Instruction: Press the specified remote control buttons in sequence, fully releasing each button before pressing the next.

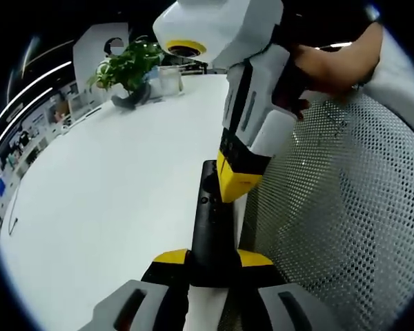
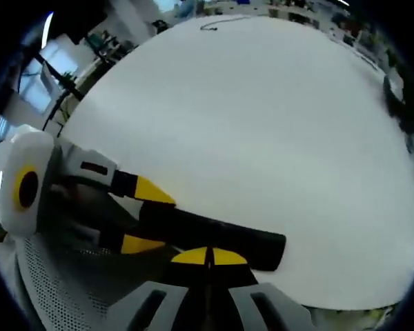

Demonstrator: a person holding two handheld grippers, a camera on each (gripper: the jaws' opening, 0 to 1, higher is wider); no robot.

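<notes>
A long black remote (image 1: 208, 221) lies along the edge of the white table (image 1: 110, 179). My left gripper (image 1: 212, 258) is shut on its near end, one yellow tip on each side. My right gripper (image 1: 236, 181) comes down from the upper right with its yellow tips together, resting on the remote's top face near the buttons. In the right gripper view the remote (image 2: 221, 238) lies crosswise just beyond my shut right gripper (image 2: 208, 257). There my left gripper (image 2: 146, 217) clamps the remote's left end. The buttons under the tips are hidden.
A potted plant (image 1: 127, 65) and a clear container stand at the table's far end. A thin cable (image 2: 221, 24) lies far off on the table (image 2: 262, 124). A white mesh chair (image 1: 338, 207) sits close beside the table edge. A person's hand (image 1: 331, 65) holds the right gripper.
</notes>
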